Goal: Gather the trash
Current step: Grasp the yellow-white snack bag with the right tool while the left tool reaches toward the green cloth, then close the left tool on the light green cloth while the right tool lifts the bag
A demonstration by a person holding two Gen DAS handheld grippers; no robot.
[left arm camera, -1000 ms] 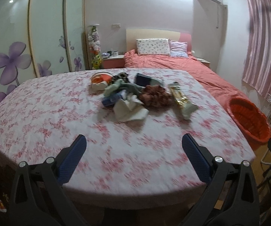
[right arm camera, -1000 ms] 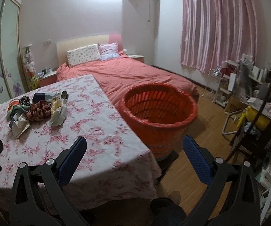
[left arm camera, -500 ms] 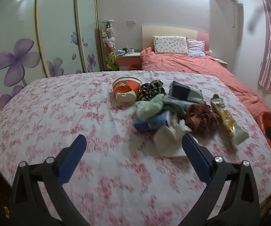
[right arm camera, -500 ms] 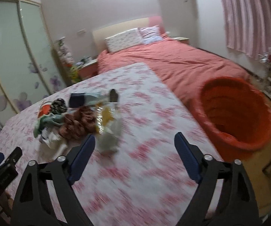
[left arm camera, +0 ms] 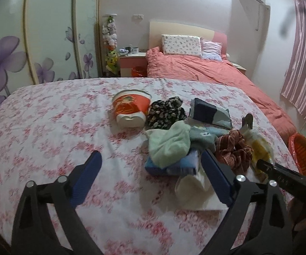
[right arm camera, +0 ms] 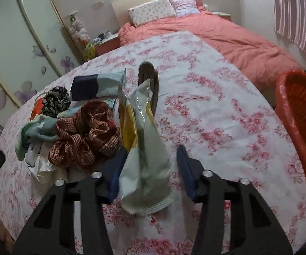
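A pile of trash and cloth lies on the floral table [left arm camera: 46, 127]: an orange paper cup [left arm camera: 130, 109], a green cloth [left arm camera: 169, 144], a brown scrunchie [right arm camera: 85, 133], a white crumpled wrapper [left arm camera: 195, 189] and a long yellow-white snack bag [right arm camera: 144, 148]. My right gripper [right arm camera: 148, 165] is open with its fingers on either side of the snack bag's near end. My left gripper [left arm camera: 150, 176] is open and empty, low over the table just before the green cloth and a blue packet [left arm camera: 174, 166].
An orange basket [right arm camera: 299, 123] stands on the floor past the table's right edge; it also shows in the left wrist view [left arm camera: 301, 155]. A red-covered bed [right arm camera: 206, 27] lies beyond the table. A wardrobe [left arm camera: 36, 42] with purple flowers stands at left.
Both grippers have moved forward to the pile. My right gripper swung left from the basket and now straddles the snack bag, jaws narrower. My left gripper closed in on the green cloth.
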